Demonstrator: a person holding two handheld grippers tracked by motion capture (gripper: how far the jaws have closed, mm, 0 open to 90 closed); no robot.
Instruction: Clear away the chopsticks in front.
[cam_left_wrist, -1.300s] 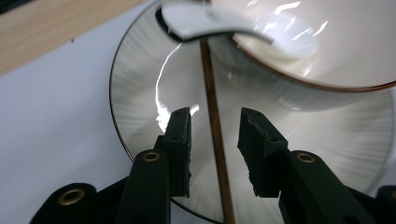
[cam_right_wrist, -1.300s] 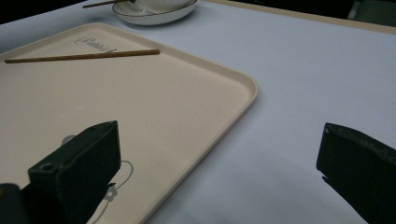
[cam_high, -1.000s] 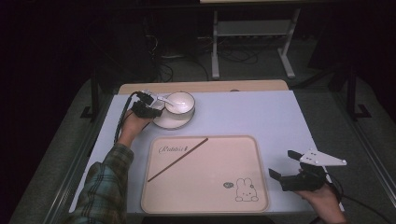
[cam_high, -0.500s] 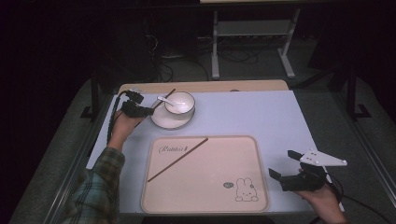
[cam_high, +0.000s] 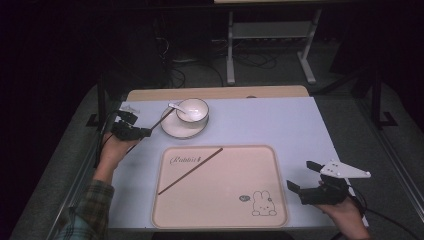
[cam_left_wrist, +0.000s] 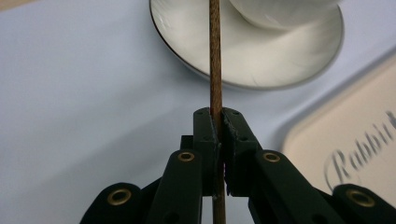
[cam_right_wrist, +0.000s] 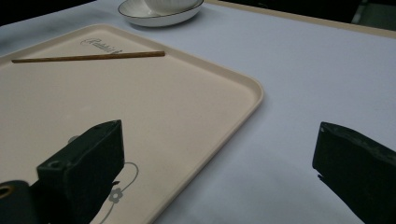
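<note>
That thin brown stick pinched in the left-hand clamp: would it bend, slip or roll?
The thin brown wooden chopstick looks straight beyond the left gripper, so probably stiff. Its slim build suggests lightness. Pinched near one end, it may pivot; set down, it might roll.

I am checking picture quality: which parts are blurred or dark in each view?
High view: the room behind the table is nearly black; the tray is evenly lit. Left gripper view: the chopstick held in the left gripper is sharp, while the saucer and the tray lettering look soft. Right gripper view: the right gripper jaws are blurred, and the far saucer is soft too.
</note>
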